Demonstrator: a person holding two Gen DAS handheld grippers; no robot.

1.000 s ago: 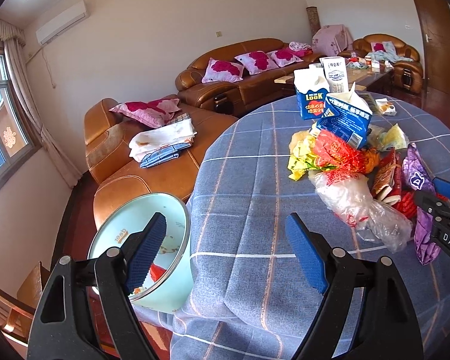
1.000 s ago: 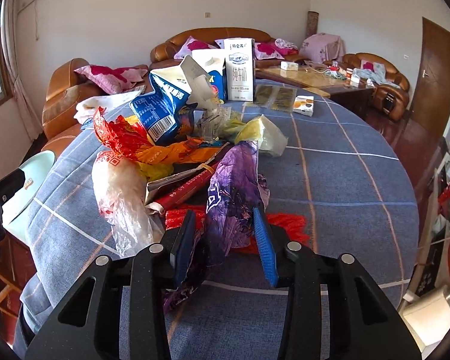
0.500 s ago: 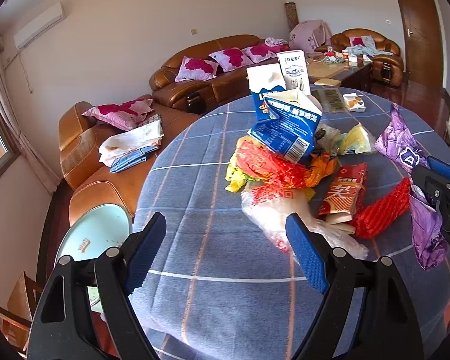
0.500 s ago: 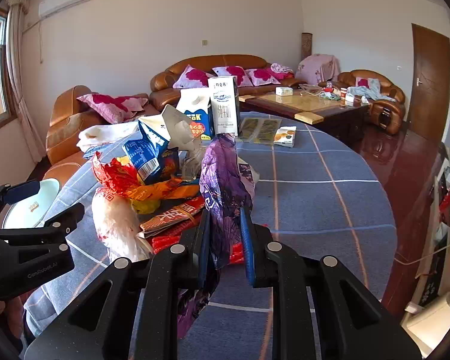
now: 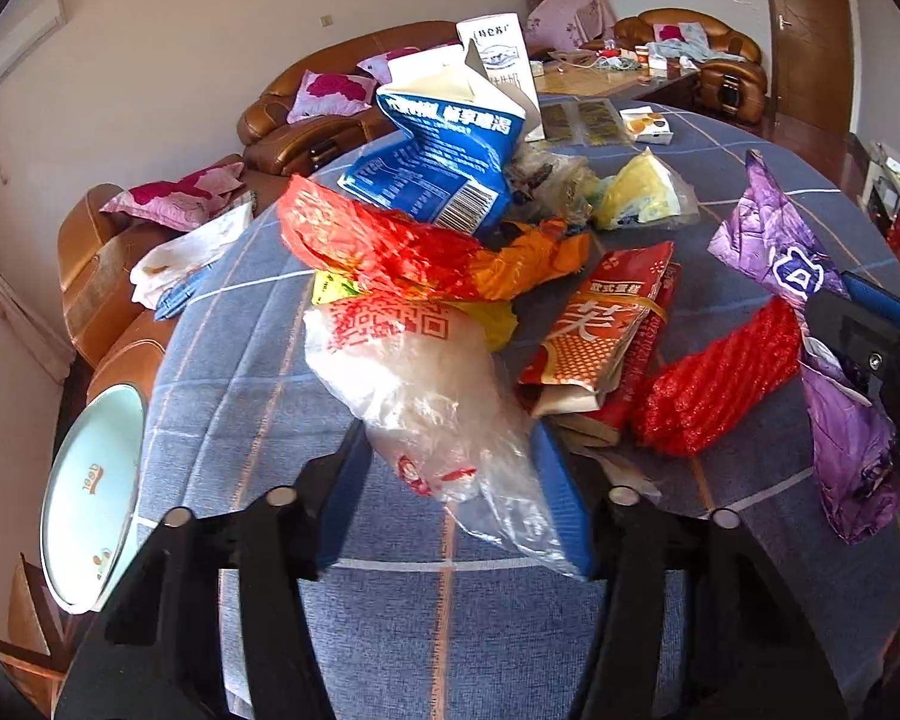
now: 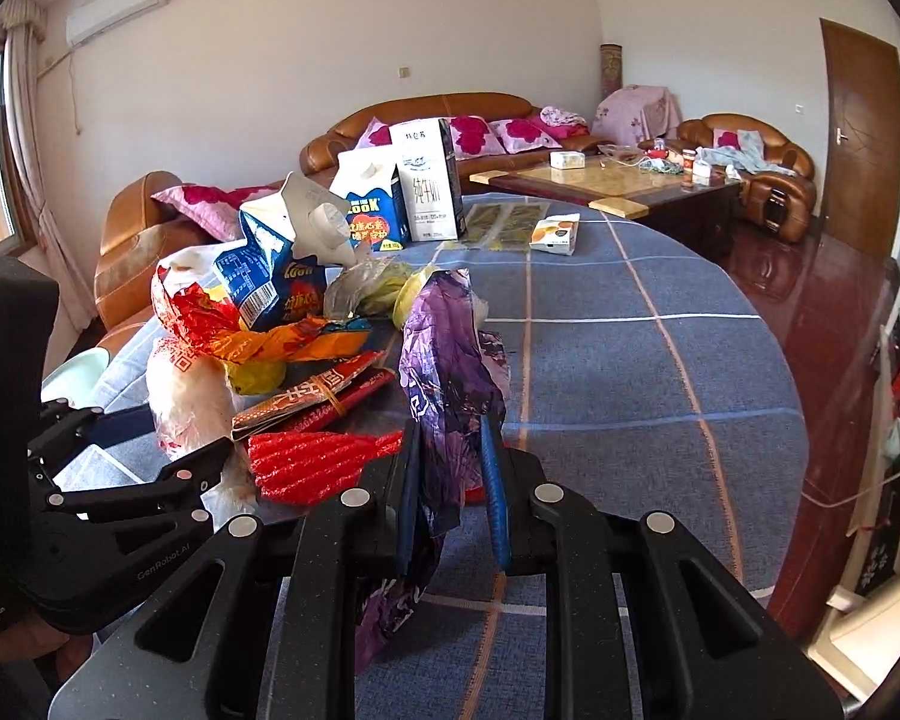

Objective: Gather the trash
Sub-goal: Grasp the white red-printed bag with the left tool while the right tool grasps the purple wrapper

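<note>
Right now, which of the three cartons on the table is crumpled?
The blue crushed milk carton atop the trash pile; the blue-and-white gable carton and tall white carton behind stand upright, undented.

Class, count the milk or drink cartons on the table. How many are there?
3: a crumpled blue carton lying on the trash pile, an upright blue-and-white carton behind it, and a tall white carton beside that. Others may be hidden.

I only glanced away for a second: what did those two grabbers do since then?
The left gripper moved from the table edge in around the clear plastic bag, jaws not visibly shut. The right gripper closed on the purple foil wrapper and lifted it. The other trash stayed put.
</note>
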